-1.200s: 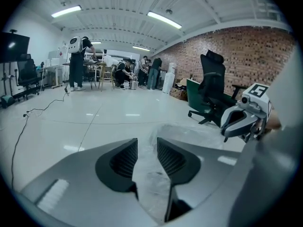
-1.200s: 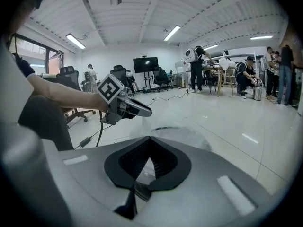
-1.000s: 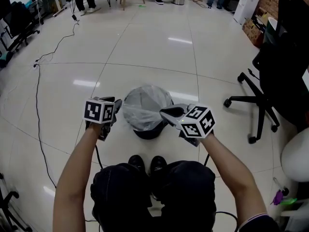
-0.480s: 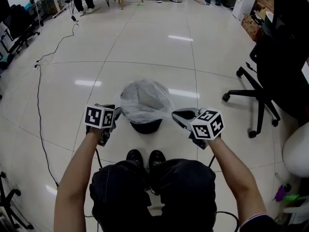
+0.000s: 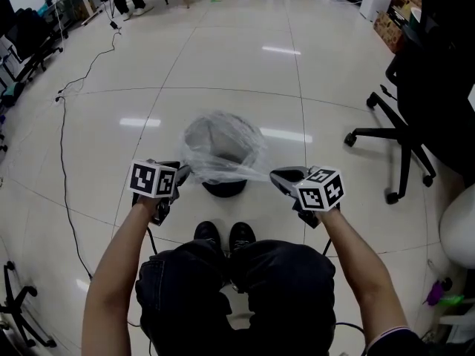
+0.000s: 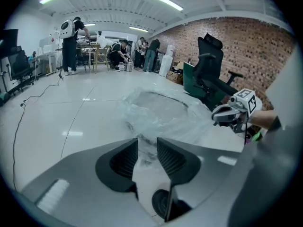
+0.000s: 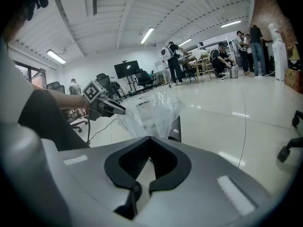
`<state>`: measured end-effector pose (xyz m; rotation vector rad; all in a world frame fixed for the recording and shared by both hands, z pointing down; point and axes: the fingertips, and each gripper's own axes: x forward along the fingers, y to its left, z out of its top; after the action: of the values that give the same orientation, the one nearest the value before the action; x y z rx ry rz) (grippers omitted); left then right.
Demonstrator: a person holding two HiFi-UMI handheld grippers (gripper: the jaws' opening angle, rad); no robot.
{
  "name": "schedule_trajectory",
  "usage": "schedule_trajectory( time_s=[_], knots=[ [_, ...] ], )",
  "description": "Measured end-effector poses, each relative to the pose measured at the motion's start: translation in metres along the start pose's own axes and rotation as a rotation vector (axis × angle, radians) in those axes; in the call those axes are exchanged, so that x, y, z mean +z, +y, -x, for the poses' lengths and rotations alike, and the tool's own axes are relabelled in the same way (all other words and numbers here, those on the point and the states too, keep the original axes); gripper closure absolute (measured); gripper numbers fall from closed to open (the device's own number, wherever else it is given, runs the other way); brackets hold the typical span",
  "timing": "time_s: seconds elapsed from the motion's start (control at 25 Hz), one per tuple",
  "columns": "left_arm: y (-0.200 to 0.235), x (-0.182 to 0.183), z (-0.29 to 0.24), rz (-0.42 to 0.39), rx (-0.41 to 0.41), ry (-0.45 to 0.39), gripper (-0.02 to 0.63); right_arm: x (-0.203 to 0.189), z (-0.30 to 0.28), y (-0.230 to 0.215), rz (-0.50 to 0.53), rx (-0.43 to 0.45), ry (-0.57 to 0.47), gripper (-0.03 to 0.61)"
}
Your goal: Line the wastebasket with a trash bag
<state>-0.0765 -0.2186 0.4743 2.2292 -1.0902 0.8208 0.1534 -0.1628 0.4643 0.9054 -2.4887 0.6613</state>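
As the bag (image 5: 223, 145) over the bin (image 5: 223, 190) is thin, slippery film, hold it by the rim: your L claw (image 5: 180, 173) pinches a bunch, R claw (image 5: 273, 175) is pressed tight on its edge.

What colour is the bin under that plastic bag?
Black. The bin shows best in the head view, beneath the clear bag.

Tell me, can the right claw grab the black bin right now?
Probably not. The right claw is shut on the edge of the trash bag, and that bag is draped over the wastebasket, covering its top; only its dark base shows.
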Motion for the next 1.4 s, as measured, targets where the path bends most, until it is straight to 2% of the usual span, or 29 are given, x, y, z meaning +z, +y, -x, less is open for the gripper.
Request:
schedule_trajectory(
  time_s=[0.2, 0.48, 0.52, 0.6, 0.88, 1.08, 1.28, 1.4],
  knots=[
    [-0.002, -0.008, 0.0, -0.001, -0.008, 0.023, 0.486, -0.012, -0.011, -0.004, -0.021, 0.009, 0.016, 0.577],
    [-0.005, -0.014, 0.012, 0.026, -0.031, -0.008, 0.49, -0.016, -0.01, 0.004, -0.028, 0.027, 0.01, 0.577],
    [-0.008, -0.015, 0.013, 0.021, -0.037, -0.006, 0.507, -0.016, -0.009, 0.005, -0.025, 0.028, 0.012, 0.577],
    [-0.013, -0.018, 0.015, 0.001, -0.042, -0.001, 0.598, -0.016, -0.007, 0.007, -0.019, 0.025, 0.016, 0.577],
    [-0.023, -0.039, 0.018, -0.008, -0.067, 0.021, 0.601, -0.024, -0.005, 0.013, -0.009, 0.017, 0.037, 0.577],
    [-0.026, -0.062, 0.019, 0.003, -0.102, 0.073, 0.601, -0.033, -0.008, 0.011, -0.019, 0.007, 0.057, 0.577],
    [-0.021, -0.075, 0.007, 0.002, -0.093, 0.114, 0.601, -0.042, -0.021, 0.0, -0.021, -0.022, 0.082, 0.577],
    [-0.012, -0.082, -0.008, 0.033, -0.092, 0.12, 0.601, -0.042, -0.033, -0.01, -0.042, -0.036, 0.077, 0.577]
  ],
)
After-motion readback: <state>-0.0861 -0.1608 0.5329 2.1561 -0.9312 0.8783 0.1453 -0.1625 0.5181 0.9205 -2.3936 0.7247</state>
